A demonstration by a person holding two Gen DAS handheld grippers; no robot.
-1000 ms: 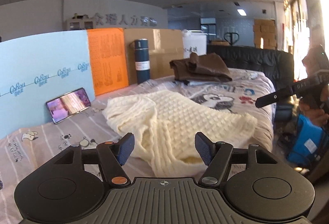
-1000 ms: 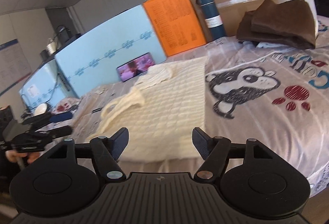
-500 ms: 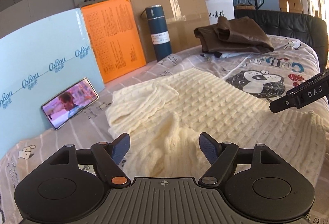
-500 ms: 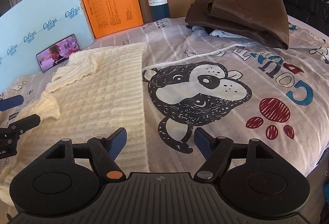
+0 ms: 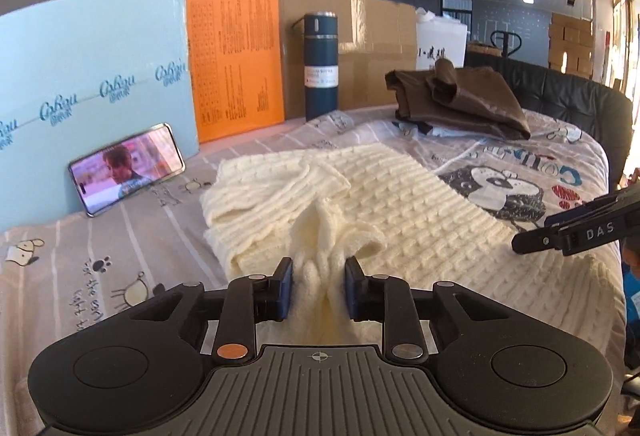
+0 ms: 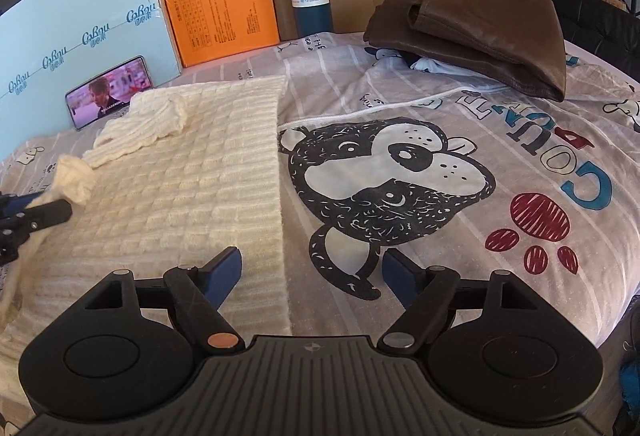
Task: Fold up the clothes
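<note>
Left wrist view: left gripper (image 5: 318, 286) is clamped on a bunched cuff of the cream sweater (image 5: 400, 212), which lies flat on the bedsheet (image 5: 120, 260), long axis running from the near edge back toward the phone (image 5: 126, 169) and bottle (image 5: 321, 66). Brown clothes (image 5: 460, 102) are piled well behind. Right wrist view: right gripper (image 6: 312, 270) has its fingers spread apart, straddling the sweater's (image 6: 180, 176) straight near-right edge; one finger (image 6: 226, 268) is over the knit, the other over the sheet's dog print (image 6: 384, 172).
</note>
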